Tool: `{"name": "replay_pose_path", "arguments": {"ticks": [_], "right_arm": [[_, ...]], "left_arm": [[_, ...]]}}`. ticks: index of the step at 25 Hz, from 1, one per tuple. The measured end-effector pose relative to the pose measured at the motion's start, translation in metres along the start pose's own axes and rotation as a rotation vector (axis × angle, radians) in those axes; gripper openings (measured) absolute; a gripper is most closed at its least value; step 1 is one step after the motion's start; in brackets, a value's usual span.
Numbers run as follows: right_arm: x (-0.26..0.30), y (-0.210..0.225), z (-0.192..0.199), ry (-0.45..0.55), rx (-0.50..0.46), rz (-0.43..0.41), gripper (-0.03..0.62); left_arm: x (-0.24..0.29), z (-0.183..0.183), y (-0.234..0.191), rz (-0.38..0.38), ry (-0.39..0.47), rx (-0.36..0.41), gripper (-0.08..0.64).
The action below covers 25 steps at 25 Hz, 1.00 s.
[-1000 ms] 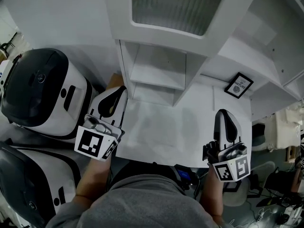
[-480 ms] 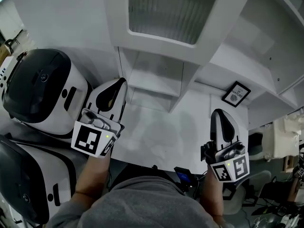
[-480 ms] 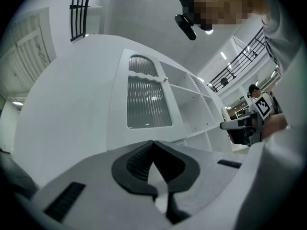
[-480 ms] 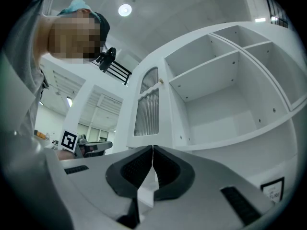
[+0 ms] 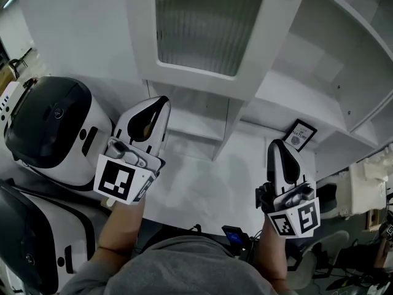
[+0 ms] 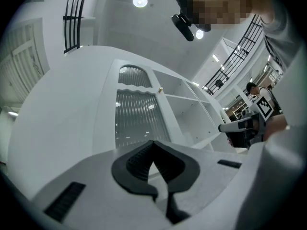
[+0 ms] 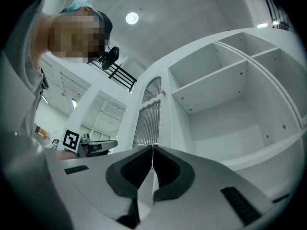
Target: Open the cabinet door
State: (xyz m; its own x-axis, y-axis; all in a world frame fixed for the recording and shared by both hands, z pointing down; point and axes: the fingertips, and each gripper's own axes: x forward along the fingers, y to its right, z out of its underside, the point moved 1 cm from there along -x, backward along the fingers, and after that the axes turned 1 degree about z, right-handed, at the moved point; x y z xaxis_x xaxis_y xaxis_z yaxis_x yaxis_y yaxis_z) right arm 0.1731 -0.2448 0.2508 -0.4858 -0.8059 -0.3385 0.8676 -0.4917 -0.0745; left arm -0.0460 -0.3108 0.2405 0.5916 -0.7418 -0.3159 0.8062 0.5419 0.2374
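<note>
Left hand-held gripper (image 5: 161, 101) and right hand-held gripper (image 5: 277, 144) are closed and empty. Both angle up toward the cabinet door (image 5: 209, 23), likely to reach it.

cabinet door (image 5: 196, 26): ribbed glass (white matt frame) | appliance (image 5: 49, 125): glossy black-and-white plastic

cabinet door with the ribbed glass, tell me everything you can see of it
The cabinet door has a plain white frame, painted by the look of it, around a tall pane of vertically ribbed translucent glass. It stands upright, left of the open white shelves and above a small open niche. A small pale knob shows at one edge. Nothing touches it.
</note>
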Motion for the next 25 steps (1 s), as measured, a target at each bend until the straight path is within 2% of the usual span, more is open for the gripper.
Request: {"name": "replay_pose_path", "arguments": {"ticks": [11,18,25], "right_arm": [[0.01,0.006,-0.023,0.056,-0.035,-0.036,0.026],[0.013,0.012,-0.031,0.088,-0.032,-0.046,0.026],[0.023,0.017,-0.037,0.113,-0.041,-0.056,0.026]], "left_arm": [[0.038,-0.065,0.014,0.019,0.153,0.054,0.006],[0.06,-0.092,0.035,0.047,0.216,0.09,0.006],[0.08,-0.104,0.043,0.05,0.238,0.128,0.006]]}}
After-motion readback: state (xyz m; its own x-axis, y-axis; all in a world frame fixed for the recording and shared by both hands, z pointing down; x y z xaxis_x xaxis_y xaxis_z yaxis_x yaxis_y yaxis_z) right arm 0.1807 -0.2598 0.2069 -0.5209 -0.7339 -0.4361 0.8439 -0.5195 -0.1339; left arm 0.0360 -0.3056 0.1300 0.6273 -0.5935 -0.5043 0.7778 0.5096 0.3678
